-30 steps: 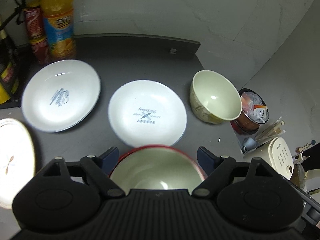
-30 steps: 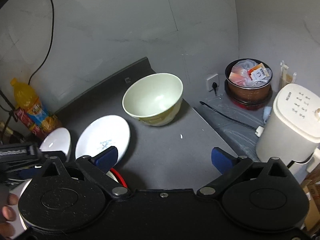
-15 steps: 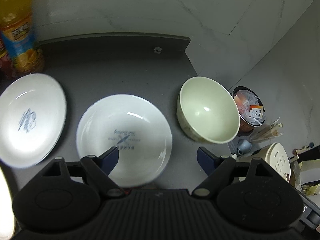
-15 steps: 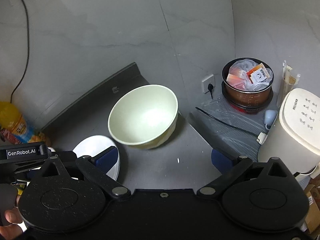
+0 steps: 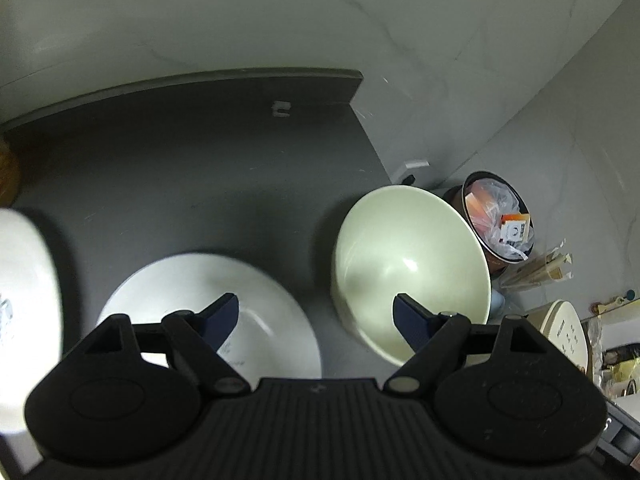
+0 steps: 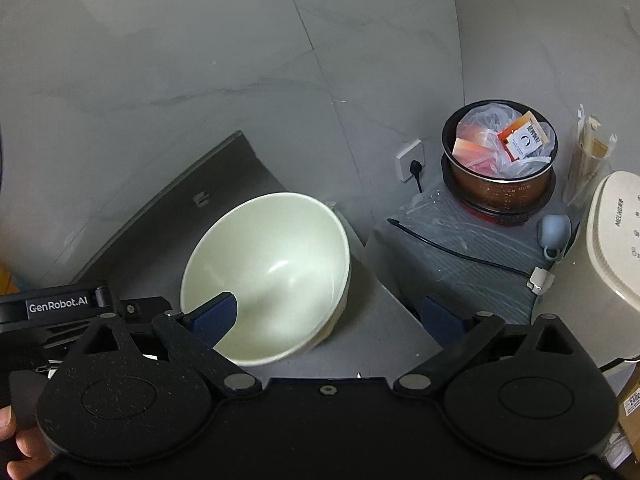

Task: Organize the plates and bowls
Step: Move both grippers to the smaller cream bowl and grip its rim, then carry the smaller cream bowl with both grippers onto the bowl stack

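A: Left tool (image 5: 316, 312)?
B: Spread wide, nothing between its blue fingers (image 5: 222, 316). It hangs over the dark table (image 5: 192, 168). Left finger overlaps the white plate (image 5: 264, 300), right finger overlaps the cream bowl (image 5: 412, 252); contact I cannot tell.

A: Right tool (image 6: 332, 316)?
B: Also spread wide, holding nothing. Its left finger sits in front of the cream bowl (image 6: 276, 248), right finger out past the table's side edge. Touching or not, cannot tell. A hand (image 6: 16, 448) shows at 8 o'clock, and the left tool's body labelled GenRobot.AI (image 6: 60, 306) at 9 o'clock.

A: Counts?
B: 1 cream bowl, upright, at 3 o'clock of the left wrist view, close to the table's right edge. 2 white plates: 1 at 6 o'clock just beside the bowl, apart from it, and a second plate (image 5: 24, 312) cut off at 9 o'clock, blurred.

A: Edges, room?
B: Bare table from 10 to 1 o'clock up to the back lip against the marble wall (image 5: 280, 20). Off the right edge, lower down: a brown pot (image 6: 500, 176) with plastic packets in it, a wall socket (image 6: 410, 160) with a plug, a black cord (image 6: 460, 250), a cream appliance (image 6: 612, 248).
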Action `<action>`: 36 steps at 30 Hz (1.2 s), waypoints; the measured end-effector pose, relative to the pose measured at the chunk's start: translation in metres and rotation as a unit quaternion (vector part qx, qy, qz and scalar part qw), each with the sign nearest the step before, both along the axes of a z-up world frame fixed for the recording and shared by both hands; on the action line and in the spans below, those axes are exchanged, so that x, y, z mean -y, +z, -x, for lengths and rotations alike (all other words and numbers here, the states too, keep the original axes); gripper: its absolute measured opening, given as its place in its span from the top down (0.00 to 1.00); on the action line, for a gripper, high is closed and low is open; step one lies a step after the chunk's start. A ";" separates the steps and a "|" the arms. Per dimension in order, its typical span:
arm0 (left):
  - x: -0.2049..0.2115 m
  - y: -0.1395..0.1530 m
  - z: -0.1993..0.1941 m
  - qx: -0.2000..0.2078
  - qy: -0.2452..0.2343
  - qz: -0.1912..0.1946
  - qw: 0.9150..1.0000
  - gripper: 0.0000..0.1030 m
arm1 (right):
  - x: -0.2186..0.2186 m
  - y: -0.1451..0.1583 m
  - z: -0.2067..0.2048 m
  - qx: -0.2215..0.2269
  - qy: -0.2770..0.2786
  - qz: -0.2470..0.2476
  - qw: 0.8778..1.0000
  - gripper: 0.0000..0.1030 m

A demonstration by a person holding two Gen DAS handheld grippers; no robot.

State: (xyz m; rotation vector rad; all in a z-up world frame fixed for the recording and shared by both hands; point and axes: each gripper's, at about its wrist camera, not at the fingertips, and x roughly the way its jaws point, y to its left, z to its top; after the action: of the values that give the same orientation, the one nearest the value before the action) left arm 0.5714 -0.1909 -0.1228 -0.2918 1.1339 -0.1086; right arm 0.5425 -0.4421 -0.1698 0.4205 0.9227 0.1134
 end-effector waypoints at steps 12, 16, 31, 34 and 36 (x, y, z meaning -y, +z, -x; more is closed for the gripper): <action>0.016 -0.021 -0.033 -0.008 -0.022 0.010 1.000 0.41 | -0.003 -0.021 -0.032 -0.033 -0.009 -0.013 0.999 0.19; 0.018 -0.028 -0.038 -0.015 -0.026 0.011 0.999 0.62 | -0.005 -0.030 -0.038 -0.045 -0.004 -0.018 0.999 0.35; 0.024 -0.027 -0.028 -0.015 -0.030 0.016 0.999 0.93 | -0.001 -0.036 -0.030 -0.063 0.004 -0.020 0.998 0.83; 0.024 -0.020 -0.021 -0.007 -0.028 0.016 0.999 0.93 | -0.001 -0.030 -0.026 -0.057 0.006 -0.018 0.998 0.83; 0.023 -0.015 -0.017 -0.002 -0.028 0.017 0.999 0.93 | -0.001 -0.026 -0.022 -0.051 0.008 -0.019 0.999 0.83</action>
State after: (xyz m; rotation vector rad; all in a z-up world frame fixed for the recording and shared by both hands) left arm 0.5883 -0.2137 -0.1381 -0.2893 1.1458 -0.1773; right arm 0.5647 -0.4413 -0.1955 0.4576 1.0251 0.1248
